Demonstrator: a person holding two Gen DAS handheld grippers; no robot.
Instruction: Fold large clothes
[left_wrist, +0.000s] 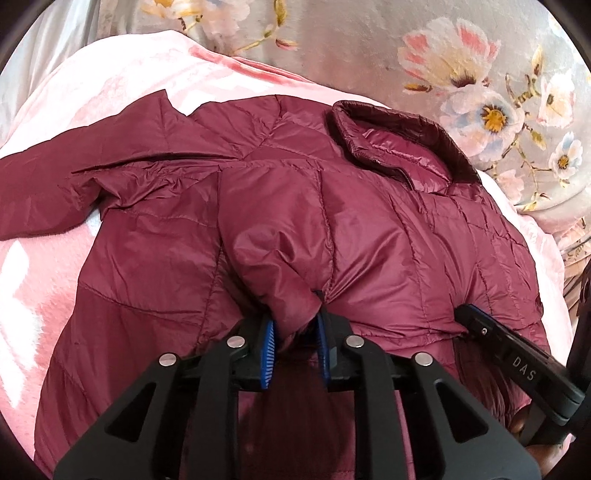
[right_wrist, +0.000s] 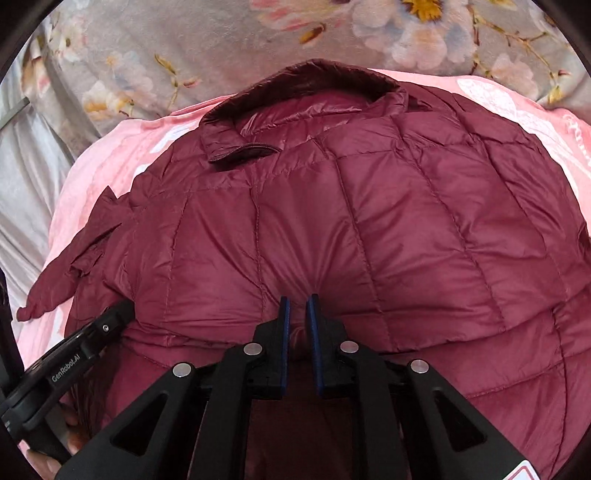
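Red puffy jacket (left_wrist: 332, 221) spread flat on a pink blanket (left_wrist: 44, 258), collar (left_wrist: 399, 144) far ahead of both grippers. Left gripper (left_wrist: 293, 347) pinching a puffed fold of jacket between its blue pads. Right gripper (right_wrist: 299, 332) close beside it, nearly closed, squeezing a small bump of jacket. Flowery sheet (right_wrist: 184, 44) beyond the blanket.

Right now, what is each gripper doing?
Left gripper: shut on a bunched fold of the maroon quilted puffer jacket.
Right gripper: shut on the same jacket.
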